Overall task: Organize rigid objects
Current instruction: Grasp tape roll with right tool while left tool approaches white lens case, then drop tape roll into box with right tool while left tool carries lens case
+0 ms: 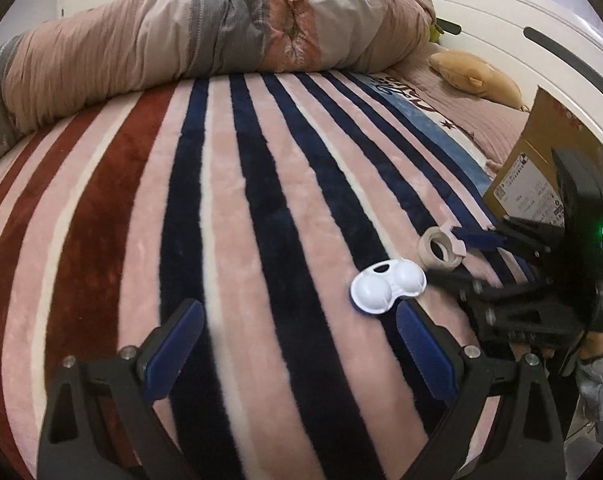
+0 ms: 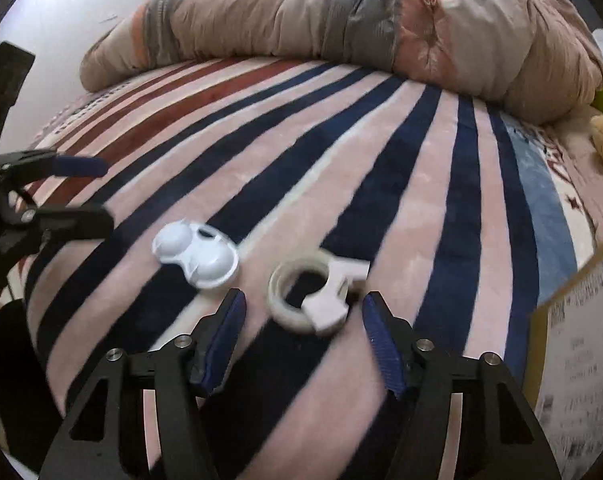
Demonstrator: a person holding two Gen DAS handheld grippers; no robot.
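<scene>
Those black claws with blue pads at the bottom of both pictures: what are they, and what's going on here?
They are hand-held grippers, one per hand, each carrying its own wide-angle camera. One picture looks along the left gripper, the other along the right gripper. Both are open and hold nothing. On the striped plush blanket lie a white double-domed plastic case and a beige roll of tape with a white clip, which sits just ahead of the right gripper. A brown cardboard box stands to the right.

Black-framed left tool (image 1: 299, 346), blue finger pads (image 1: 177, 340) (silver screws)
</scene>
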